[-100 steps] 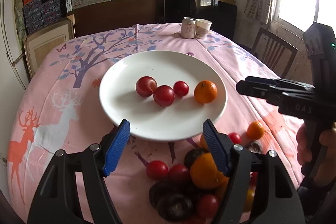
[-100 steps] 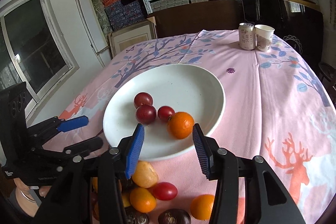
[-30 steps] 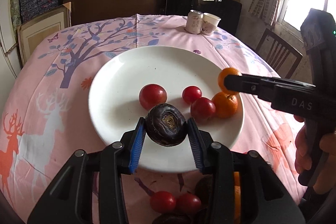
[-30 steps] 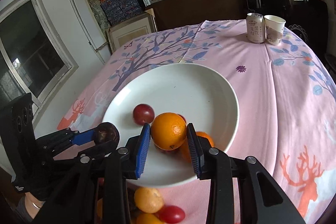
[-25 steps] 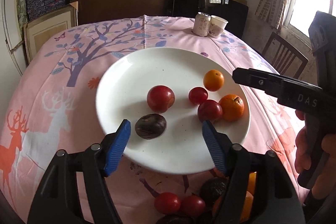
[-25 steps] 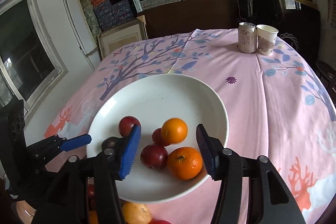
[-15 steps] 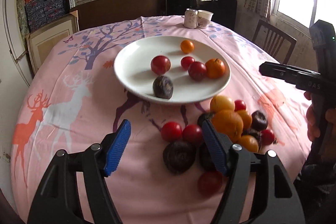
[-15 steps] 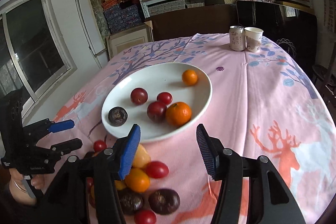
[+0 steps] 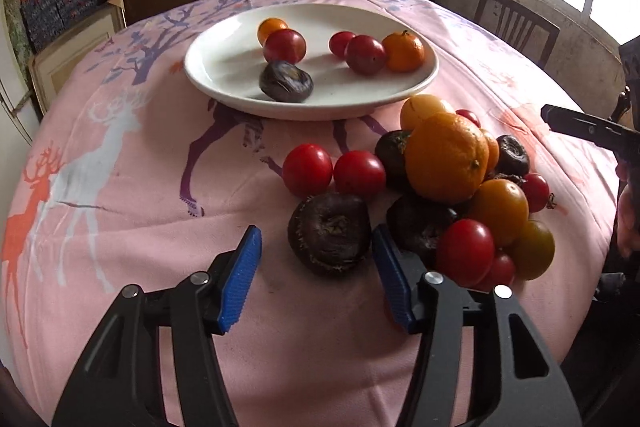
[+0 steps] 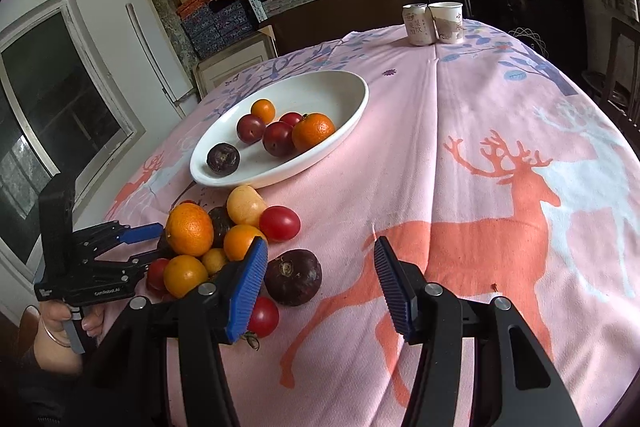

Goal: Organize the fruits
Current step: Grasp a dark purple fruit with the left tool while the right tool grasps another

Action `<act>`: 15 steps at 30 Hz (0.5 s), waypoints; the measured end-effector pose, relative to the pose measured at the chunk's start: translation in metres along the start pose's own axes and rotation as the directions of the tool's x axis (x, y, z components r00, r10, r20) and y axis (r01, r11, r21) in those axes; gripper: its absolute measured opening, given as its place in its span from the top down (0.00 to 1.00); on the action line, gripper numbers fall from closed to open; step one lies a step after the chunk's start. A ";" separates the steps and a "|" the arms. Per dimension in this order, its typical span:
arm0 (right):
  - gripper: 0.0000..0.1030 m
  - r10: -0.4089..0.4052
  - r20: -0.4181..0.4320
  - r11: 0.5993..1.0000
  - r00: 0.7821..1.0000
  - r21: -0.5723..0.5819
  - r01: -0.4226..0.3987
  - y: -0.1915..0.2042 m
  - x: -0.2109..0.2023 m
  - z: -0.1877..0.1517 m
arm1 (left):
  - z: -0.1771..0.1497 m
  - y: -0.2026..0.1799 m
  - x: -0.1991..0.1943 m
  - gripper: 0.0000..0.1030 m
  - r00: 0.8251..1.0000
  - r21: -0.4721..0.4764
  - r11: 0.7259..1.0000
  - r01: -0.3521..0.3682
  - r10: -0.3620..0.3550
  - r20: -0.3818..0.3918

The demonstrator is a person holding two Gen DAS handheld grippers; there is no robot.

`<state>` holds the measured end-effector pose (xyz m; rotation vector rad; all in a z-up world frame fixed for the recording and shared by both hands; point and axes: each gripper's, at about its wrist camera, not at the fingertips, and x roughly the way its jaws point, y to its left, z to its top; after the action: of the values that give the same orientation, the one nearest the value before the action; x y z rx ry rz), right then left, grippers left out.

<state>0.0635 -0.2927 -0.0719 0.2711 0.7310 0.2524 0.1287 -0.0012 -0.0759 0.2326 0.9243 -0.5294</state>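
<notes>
A white plate (image 9: 224, 67) (image 10: 320, 87) on the pink cloth holds several fruits, among them a dark purple one (image 9: 286, 81), red ones and two oranges. Nearer lies a pile of loose fruit with a big orange (image 9: 446, 155) (image 10: 189, 229) on top. My left gripper (image 9: 316, 283) hangs low over the cloth, jaws closing, with a dark purple fruit (image 9: 328, 239) between the fingertips; the pads do not press on it. My right gripper (image 10: 320, 287) is open, and another dark purple fruit (image 10: 294, 277) lies just inside its left pad, beside a small red fruit (image 10: 264, 317).
A drink can (image 10: 418, 25) and a paper cup (image 10: 448, 22) stand at the table's far edge. A wooden chair (image 9: 516, 27) stands to the right of the table, shelves and boxes behind it. Bare cloth with deer prints spreads right of the pile.
Both grippers let go of their fruit, a dark purple one and an orange, onto the plate. Both then drew back and down to the loose pile. The left jaws have narrowed.
</notes>
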 end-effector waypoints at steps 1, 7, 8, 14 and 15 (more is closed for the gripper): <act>0.46 0.000 -0.007 1.000 1.000 -0.005 0.000 0.000 0.000 0.000 | 0.002 0.004 0.002 0.45 1.000 -0.014 1.000 0.019 -0.019 -0.009; 0.46 0.021 -0.073 0.997 0.997 -0.076 -0.026 0.015 0.008 -0.007 | -0.002 0.008 -0.005 0.60 0.998 -0.057 0.997 -0.042 0.044 0.036; 0.46 0.008 -0.080 0.995 0.997 -0.094 -0.015 0.018 0.011 -0.008 | -0.003 0.010 -0.009 0.60 0.998 -0.073 0.997 -0.038 0.042 0.054; 0.46 -0.013 -0.162 0.993 0.987 -0.120 -0.006 0.028 0.035 -0.002 | -0.011 0.025 -0.021 0.60 0.995 -0.163 0.987 0.002 0.014 0.096; 0.46 -0.029 -0.188 0.990 0.982 -0.138 0.002 0.031 0.042 -0.003 | -0.012 0.026 -0.022 0.60 0.995 -0.171 0.985 0.002 0.016 0.100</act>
<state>0.0872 -0.2498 -0.0899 0.1108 0.8998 0.3153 0.1238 0.0329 -0.0661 0.0530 0.8646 -0.4482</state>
